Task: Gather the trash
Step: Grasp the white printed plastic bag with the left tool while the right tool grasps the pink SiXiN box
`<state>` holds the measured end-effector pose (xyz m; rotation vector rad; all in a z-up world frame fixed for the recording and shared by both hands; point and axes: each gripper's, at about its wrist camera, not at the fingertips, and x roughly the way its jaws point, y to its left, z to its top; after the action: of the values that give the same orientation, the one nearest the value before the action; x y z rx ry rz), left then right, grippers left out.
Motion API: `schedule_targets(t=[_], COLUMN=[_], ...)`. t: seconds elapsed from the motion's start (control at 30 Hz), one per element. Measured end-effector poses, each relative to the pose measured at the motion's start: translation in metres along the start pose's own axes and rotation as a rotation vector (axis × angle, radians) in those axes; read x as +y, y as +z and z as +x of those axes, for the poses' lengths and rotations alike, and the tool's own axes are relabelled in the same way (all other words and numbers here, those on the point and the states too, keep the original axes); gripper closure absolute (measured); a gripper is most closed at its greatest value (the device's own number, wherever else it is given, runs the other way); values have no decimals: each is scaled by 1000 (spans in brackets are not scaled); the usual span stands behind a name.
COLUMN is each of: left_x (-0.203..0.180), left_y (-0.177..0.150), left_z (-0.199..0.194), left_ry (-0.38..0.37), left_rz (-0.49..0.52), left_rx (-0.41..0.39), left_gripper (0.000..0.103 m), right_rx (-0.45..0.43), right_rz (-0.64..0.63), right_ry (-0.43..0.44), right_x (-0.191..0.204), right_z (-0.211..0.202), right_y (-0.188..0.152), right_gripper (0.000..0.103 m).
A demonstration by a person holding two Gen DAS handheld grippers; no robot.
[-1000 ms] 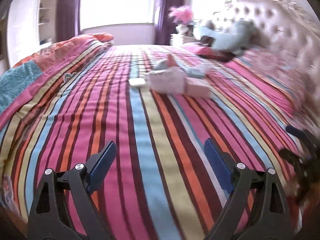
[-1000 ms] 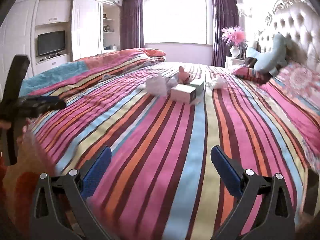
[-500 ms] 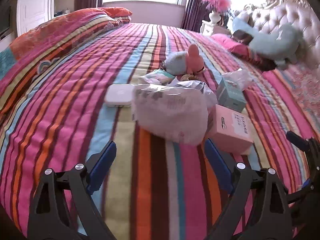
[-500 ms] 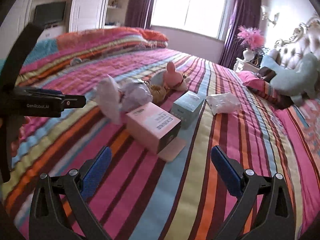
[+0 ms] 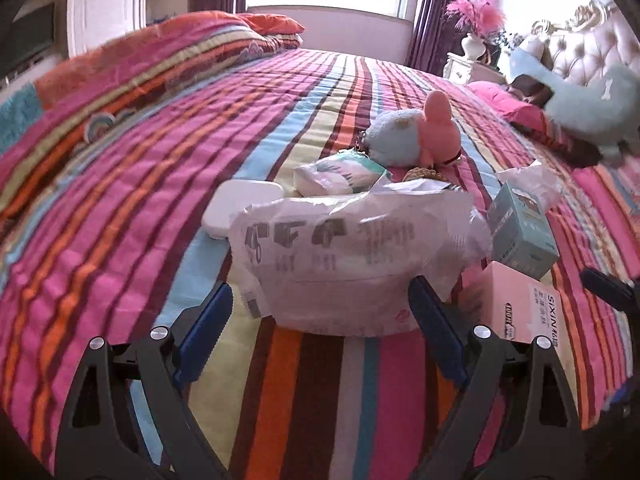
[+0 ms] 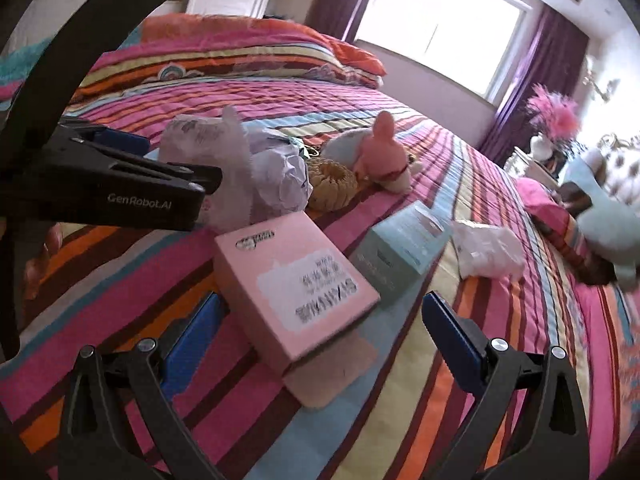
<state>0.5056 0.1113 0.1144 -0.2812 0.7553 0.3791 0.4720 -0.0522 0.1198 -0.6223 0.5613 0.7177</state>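
- Left wrist view: the left gripper (image 5: 320, 320) has its blue-padded fingers (image 5: 204, 320) spread wide, with nothing pressed between them. The crumpled white plastic mailer bag with grey print (image 5: 352, 256) stands just ahead of the gap; contact cannot be confirmed.
- Judgement: this framing suits a first grab at the bag, the largest piece of litter and the nearest.
- The bag is thin, glossy film, creased and slumped, and likely to collapse when squeezed.
- Behind it lie a flat white rounded-corner case (image 5: 236, 208), a small soft tissue packet with green print (image 5: 340, 172) and a blue-and-pink plush toy (image 5: 416, 136). The toy is probably not trash.
- All rest on the striped quilted bedspread (image 5: 140, 184), a soft, ribbed and yielding surface.
- Right wrist view: the right gripper (image 6: 320, 332) is also open and empty. The pink rectangular cardboard box with a white label (image 6: 292, 284) sits between and just beyond its fingers (image 6: 452, 332), untouched as far as visible.
- The box is rigid and matte, with one end flap lying loose on the bedspread, so it reads as an empty package.
- Just beside it lies a pale teal cardboard box (image 6: 400, 248). A crumpled clear plastic wrapper (image 6: 488, 252) lies further right.
- A round woven straw-coloured ring (image 6: 332, 184) lies near the plush toy.
- The trash is clustered mid-bed and not yet picked up.
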Motion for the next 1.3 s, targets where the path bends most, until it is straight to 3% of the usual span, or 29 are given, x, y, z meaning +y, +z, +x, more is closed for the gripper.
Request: schedule_targets(t=[0.17, 0.33, 0.47, 0.53, 0.6, 0.73, 0.93, 1.13, 1.2, 1.3], left_x=[19, 27, 27, 30, 34, 40, 28, -3, -4, 0], left_y=[8, 14, 16, 17, 19, 20, 16, 14, 16, 23], left_z=[9, 12, 17, 20, 22, 28, 34, 40, 40, 35], left_ry=[-86, -150, -196, -240, -282, -344, -507, -464, -458, -369], left_rz=[-38, -53, -10, 5, 0, 23, 108, 221, 187, 145], left_rx=[36, 41, 56, 62, 60, 39, 75, 115, 101, 41], left_gripper=[16, 16, 16, 16, 16, 16, 16, 16, 16, 16], right_rx=[43, 94, 150, 147, 138, 91, 106, 119, 119, 119], right_rz=[-63, -34, 65, 181, 294, 420, 405, 379, 374, 375], right_ry=[87, 179, 219, 240, 294, 372, 351, 350, 344, 347], right_x=[0, -2, 7, -1, -11, -21, -14, -15, -13, -10], right_z=[23, 42, 46, 35, 27, 11, 2, 6, 6, 7], right_y=[13, 18, 8, 3, -5, -21, -24, -18, -17, -19], right_gripper=[8, 8, 9, 22, 29, 34, 34, 34, 34, 34])
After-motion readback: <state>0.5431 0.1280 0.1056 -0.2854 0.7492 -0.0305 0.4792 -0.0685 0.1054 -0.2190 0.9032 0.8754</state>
